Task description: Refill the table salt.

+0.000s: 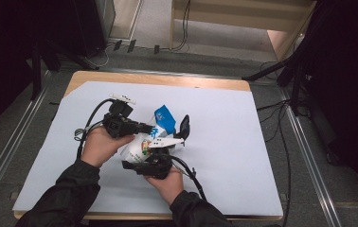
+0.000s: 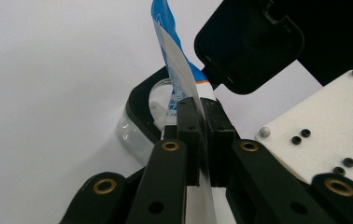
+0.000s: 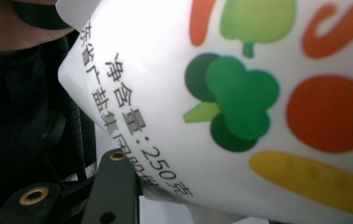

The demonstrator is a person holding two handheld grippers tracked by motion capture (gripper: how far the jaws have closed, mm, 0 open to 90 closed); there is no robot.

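Pouch [image 1: 149, 140] pinched in left gripper [image 2: 201, 140], body clamped by right gripper [image 1: 141, 166].

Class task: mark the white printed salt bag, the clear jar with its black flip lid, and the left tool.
white printed salt bag [image 3: 240, 93], right gripper view, vegetable print.
clear jar [image 2: 130, 133], left gripper view, glass wall.
left tool [image 2: 201, 135], left gripper view, between fingertips.

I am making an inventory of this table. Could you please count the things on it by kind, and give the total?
Plastic pouch, white and blue with vegetable pictures: 1
Clear container with black flip lid: 1
Hand-held tool: 2, the left tool and the right tool
White sheet covering the table: 1
Total: 5
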